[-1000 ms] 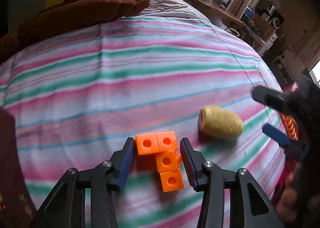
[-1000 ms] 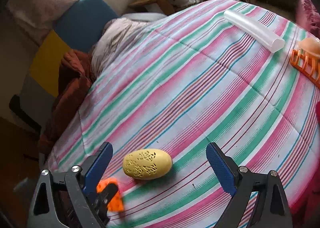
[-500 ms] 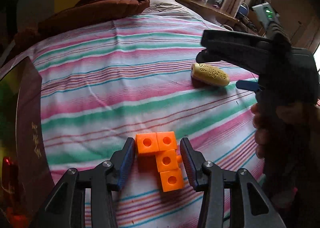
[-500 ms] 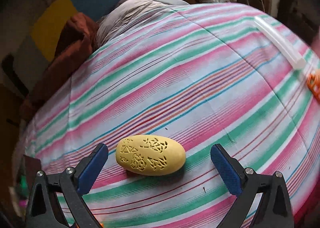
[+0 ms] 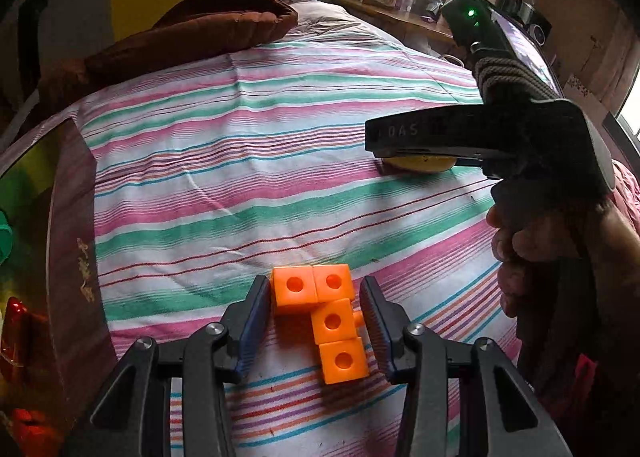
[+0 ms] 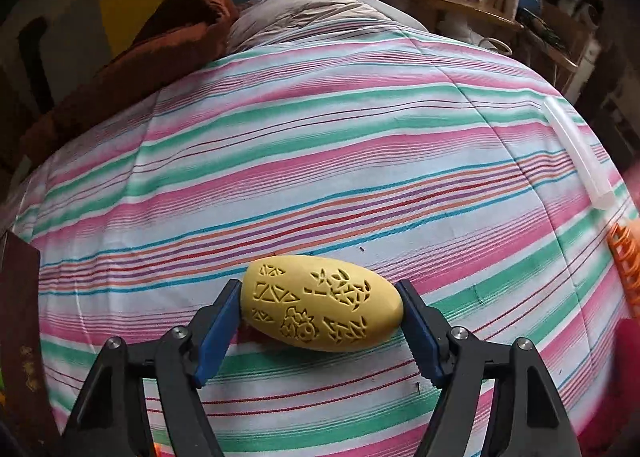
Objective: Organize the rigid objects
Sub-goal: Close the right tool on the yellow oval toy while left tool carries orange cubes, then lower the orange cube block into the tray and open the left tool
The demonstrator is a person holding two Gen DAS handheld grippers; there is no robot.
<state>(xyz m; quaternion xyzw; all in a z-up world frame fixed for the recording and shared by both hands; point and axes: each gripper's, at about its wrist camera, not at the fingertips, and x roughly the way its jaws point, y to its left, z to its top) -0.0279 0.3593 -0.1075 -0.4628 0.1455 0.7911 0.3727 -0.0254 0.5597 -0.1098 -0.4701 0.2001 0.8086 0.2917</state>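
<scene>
My left gripper (image 5: 316, 321) is shut on an orange piece of joined cubes (image 5: 324, 321) and holds it above the striped bedspread (image 5: 240, 161). My right gripper (image 6: 320, 321) is shut on a yellow carved egg-shaped object (image 6: 320, 309), its blue pads touching both ends, low over the bedspread (image 6: 320, 145). In the left wrist view the right gripper's body (image 5: 480, 133) covers most of the yellow object (image 5: 420, 165).
A brown blanket (image 5: 192, 33) lies at the bed's far left. A clear tube (image 6: 576, 149) and an orange rack (image 6: 624, 257) sit at the right edge. A dark brown box edge (image 5: 72, 225) is at the left. A wooden desk (image 6: 440, 1) stands beyond the bed.
My right gripper moved in over the yellow object and closed its jaws onto both ends. My left gripper kept hold of the orange cubes and drew back to the left.
</scene>
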